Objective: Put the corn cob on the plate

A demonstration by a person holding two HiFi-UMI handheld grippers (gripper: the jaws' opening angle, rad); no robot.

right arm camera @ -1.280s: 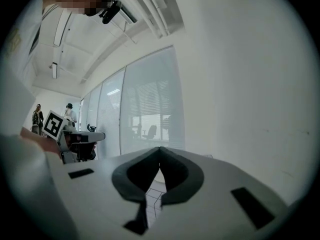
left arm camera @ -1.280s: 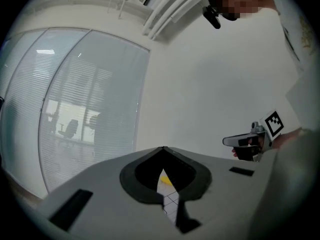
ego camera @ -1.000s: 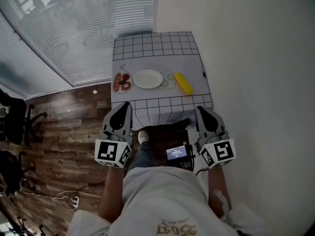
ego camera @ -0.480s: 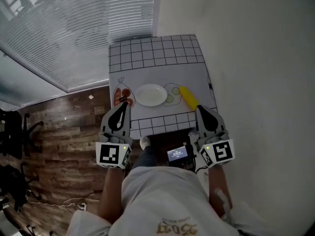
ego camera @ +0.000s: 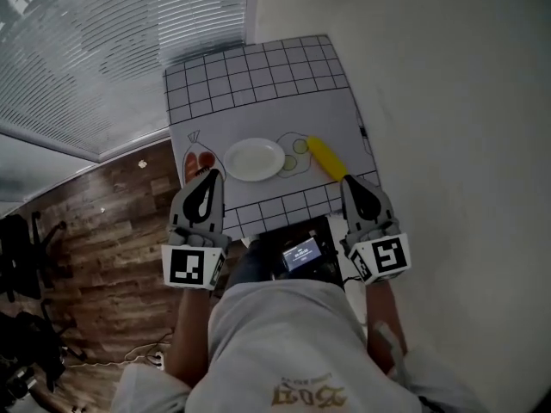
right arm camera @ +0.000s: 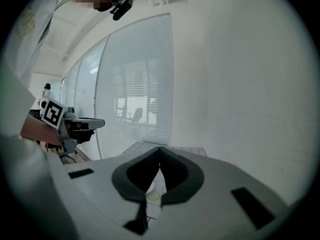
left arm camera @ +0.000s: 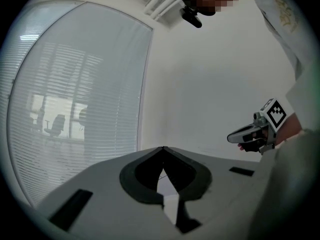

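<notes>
A plain yellow corn cob is seen lying slantwise on the gridded table, just right of the white plate. Its kernels cannot be made out. The left gripper and right gripper are held closed, empty.

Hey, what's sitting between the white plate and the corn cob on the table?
Two pale green round slices lie between the plate and the corn cob; the head view shows it.
</notes>
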